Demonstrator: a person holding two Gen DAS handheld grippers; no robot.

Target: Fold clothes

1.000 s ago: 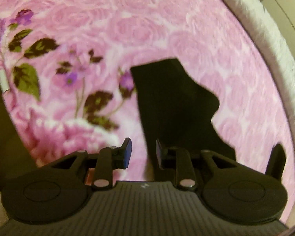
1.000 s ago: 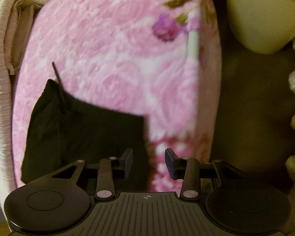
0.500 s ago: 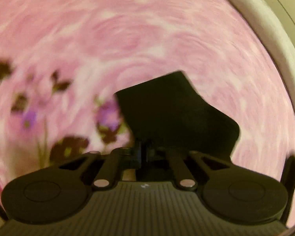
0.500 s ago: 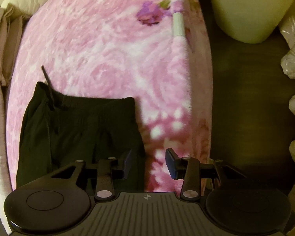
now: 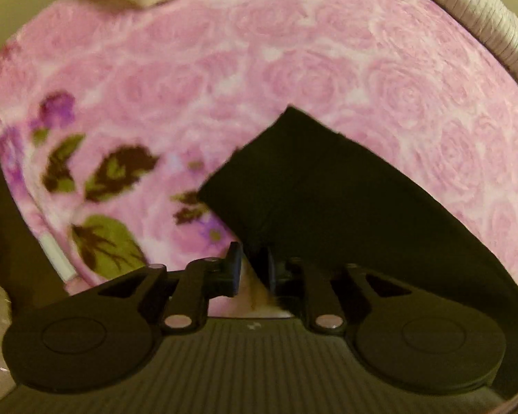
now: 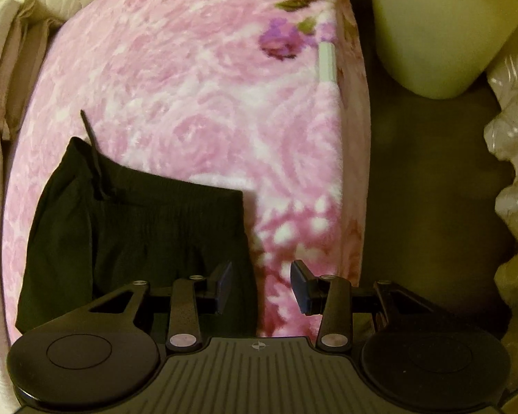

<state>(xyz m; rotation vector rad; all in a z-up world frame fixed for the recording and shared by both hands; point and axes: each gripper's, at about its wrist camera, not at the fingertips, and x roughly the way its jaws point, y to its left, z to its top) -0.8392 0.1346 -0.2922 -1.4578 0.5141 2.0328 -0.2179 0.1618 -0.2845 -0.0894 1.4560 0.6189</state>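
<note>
While waistband up, black shorts (image 6: 138,234) lie lengthwise across pink blanket (image 6: 207,103).

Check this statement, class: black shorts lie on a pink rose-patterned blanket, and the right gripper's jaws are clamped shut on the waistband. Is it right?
Not quite. In the right wrist view the right gripper has its jaws open, gripping nothing. The black shorts do lie on the pink rose-patterned blanket.
</note>
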